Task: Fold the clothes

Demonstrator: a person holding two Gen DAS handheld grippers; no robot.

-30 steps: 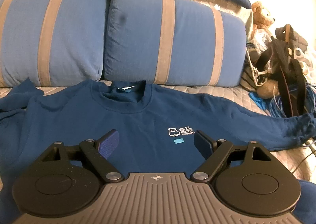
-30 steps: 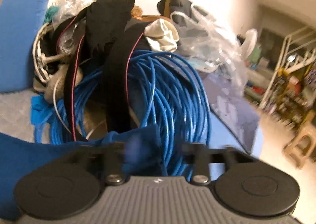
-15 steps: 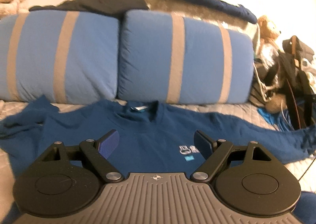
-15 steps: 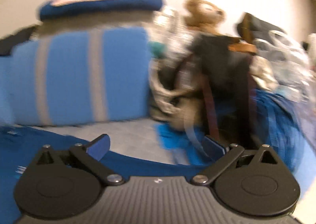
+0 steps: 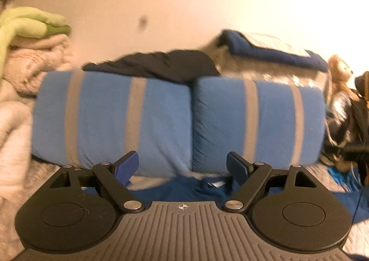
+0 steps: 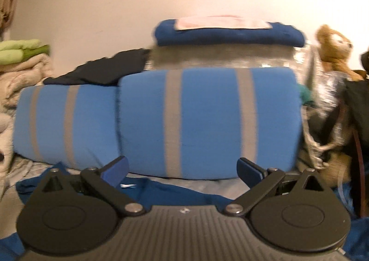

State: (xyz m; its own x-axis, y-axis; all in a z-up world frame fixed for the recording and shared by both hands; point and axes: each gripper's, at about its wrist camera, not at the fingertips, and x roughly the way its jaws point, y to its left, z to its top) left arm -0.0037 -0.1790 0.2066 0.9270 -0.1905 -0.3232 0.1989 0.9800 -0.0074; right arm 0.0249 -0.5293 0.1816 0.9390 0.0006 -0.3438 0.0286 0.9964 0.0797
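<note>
A dark blue sweatshirt [image 5: 184, 192] lies spread flat on the bed, its collar and white tag facing the pillows. Only its upper edge shows in the left wrist view, below my left gripper [image 5: 183, 167], which is open and holds nothing. In the right wrist view the sweatshirt [image 6: 175, 194] runs under my right gripper [image 6: 182, 170], also open and empty. Both grippers are raised and point at the pillows, not touching the cloth. Most of the sweatshirt is hidden beneath the gripper bodies.
Two blue pillows with grey stripes [image 5: 161, 122] stand against the wall. A black garment [image 5: 161, 65] and a folded navy item [image 6: 228, 33] lie on top. Blankets pile at the left [image 5: 25, 65]. A teddy bear [image 6: 332, 49] and bags crowd the right.
Both cameras tilted up and back, so the sweatshirt dropped low in view. The right gripper let go of the blue sleeve, opened, and swung left from the cable pile toward the pillows.
</note>
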